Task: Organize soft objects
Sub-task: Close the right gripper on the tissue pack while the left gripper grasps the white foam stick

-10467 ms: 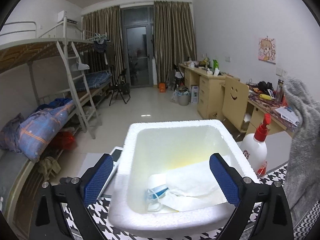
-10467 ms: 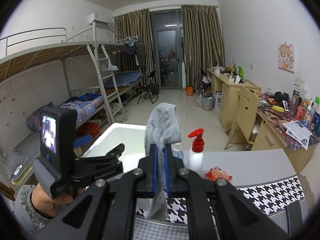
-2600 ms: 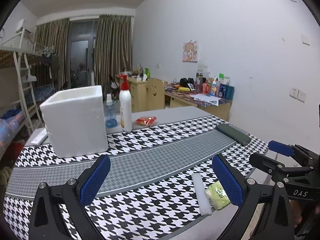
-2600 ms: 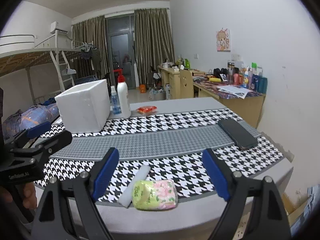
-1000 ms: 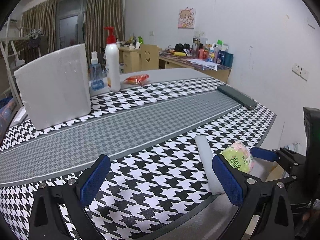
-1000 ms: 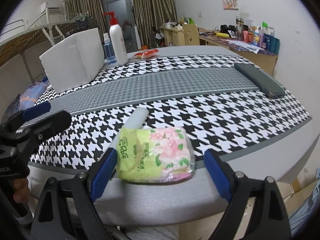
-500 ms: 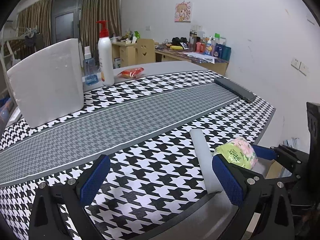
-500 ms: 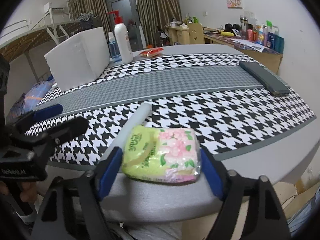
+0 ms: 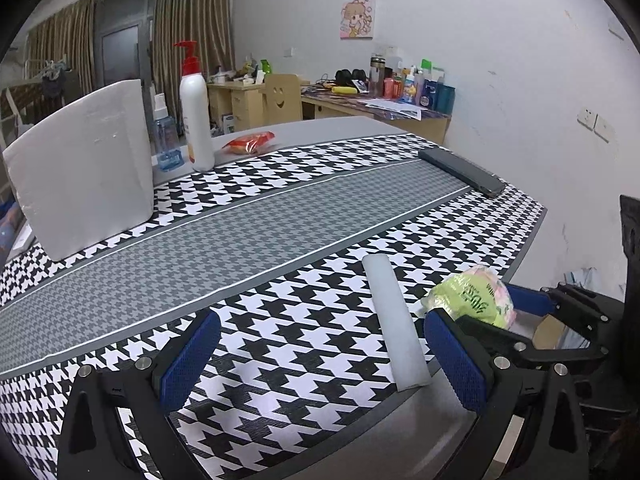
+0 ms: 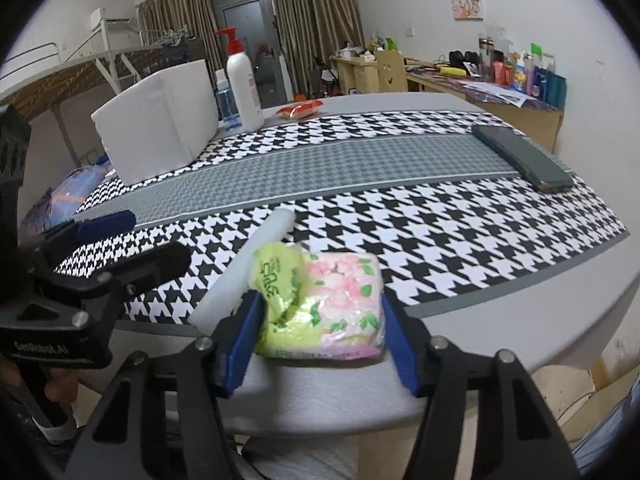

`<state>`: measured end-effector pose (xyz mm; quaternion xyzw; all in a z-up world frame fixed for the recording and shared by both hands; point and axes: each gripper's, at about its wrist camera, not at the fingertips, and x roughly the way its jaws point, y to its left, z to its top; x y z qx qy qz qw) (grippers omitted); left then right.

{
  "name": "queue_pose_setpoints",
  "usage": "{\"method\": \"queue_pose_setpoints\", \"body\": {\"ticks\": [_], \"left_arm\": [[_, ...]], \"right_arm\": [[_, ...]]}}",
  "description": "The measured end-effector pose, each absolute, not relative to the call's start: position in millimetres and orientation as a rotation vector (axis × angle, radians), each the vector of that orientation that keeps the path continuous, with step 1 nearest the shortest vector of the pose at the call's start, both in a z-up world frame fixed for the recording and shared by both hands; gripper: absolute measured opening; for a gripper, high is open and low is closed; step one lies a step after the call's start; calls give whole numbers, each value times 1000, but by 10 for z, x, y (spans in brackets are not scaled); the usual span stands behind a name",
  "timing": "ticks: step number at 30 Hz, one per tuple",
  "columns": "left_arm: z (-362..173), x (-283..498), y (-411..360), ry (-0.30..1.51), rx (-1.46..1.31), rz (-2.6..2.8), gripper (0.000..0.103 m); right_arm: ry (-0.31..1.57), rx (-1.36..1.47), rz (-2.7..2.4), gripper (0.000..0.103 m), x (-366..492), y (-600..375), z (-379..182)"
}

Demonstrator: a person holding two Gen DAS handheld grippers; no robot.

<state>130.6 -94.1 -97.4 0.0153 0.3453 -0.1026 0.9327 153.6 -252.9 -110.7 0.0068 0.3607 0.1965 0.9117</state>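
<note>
My right gripper (image 10: 320, 328) is shut on a soft tissue pack (image 10: 320, 304), green and pink with flowers, at the near edge of the table. The pack also shows in the left wrist view (image 9: 472, 296), between the right gripper's blue pads. A white foam strip (image 9: 394, 320) lies just left of the pack, also in the right wrist view (image 10: 248, 264). My left gripper (image 9: 320, 360) is open and empty, low over the houndstooth cloth. The white foam box (image 9: 84, 168) stands at the far left, also in the right wrist view (image 10: 160, 120).
A pump bottle (image 9: 196, 108), a small blue spray bottle (image 9: 166, 140) and a red snack packet (image 9: 250, 142) stand beyond the box. A dark flat case (image 9: 460, 172) lies at the far right. The table's near edge (image 10: 360, 396) is close.
The right gripper's jaws have closed onto the tissue pack, which is now squeezed and slightly lifted. The left gripper has stayed nearly still.
</note>
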Motion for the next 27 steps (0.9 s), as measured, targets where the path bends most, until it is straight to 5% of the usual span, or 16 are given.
{"method": "queue_pose_setpoints", "body": {"ticks": [15, 27], "left_arm": [[-1040, 1351, -1120, 733, 59, -237, 101], [-1207, 1452, -1307, 806, 101, -247, 67]], "right_arm": [[709, 41, 357, 64, 1523, -2757, -1015], [687, 60, 341, 64, 1479, -2840, -957]]}}
